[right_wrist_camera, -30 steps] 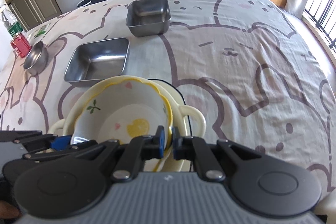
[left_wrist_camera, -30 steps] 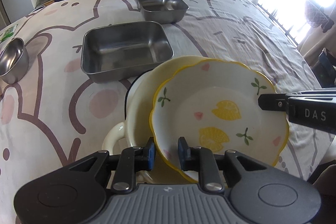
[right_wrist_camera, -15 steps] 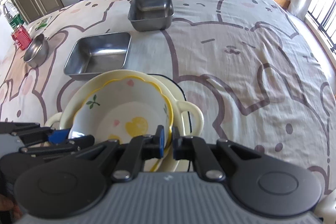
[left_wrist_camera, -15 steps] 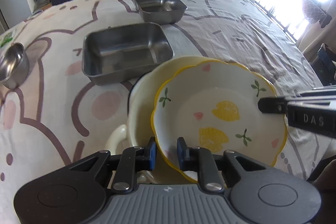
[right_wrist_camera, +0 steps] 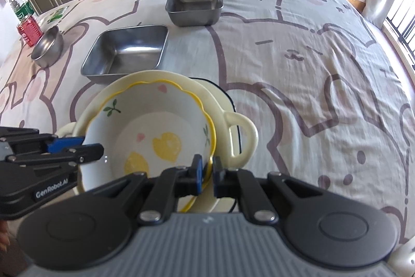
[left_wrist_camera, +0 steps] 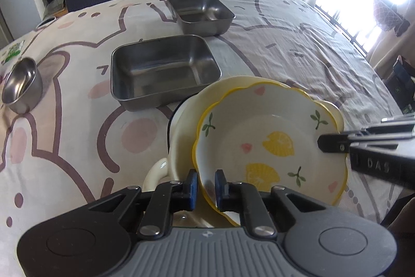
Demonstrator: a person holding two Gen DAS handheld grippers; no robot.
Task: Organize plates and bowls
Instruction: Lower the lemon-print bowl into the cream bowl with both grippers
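round steel bowl [left_wrist_camera: 22, 85]: far left of the left fingers, on bear-print tablecloth [left_wrist_camera: 298, 48]
large steel tray [left_wrist_camera: 163, 72]: ahead of left fingers, just past the bowls
small steel tray [left_wrist_camera: 201, 12]: beyond it, apart
left gripper [left_wrist_camera: 206, 186]: jaws just been closing, narrow gap, lemon bowl rim between pads; contact on the outer side unclear
lemon bowl [left_wrist_camera: 269, 147]: nested tilted in cream handled bowl [left_wrist_camera: 181, 126]
right gripper [right_wrist_camera: 206, 173]: nearly closed, pinching lemon bowl's opposite rim

My left gripper [left_wrist_camera: 206, 182] has just been closing on the lemon bowl [left_wrist_camera: 269, 149], which is sitting in the cream pot [left_wrist_camera: 181, 126]; steel trays are lying beyond.
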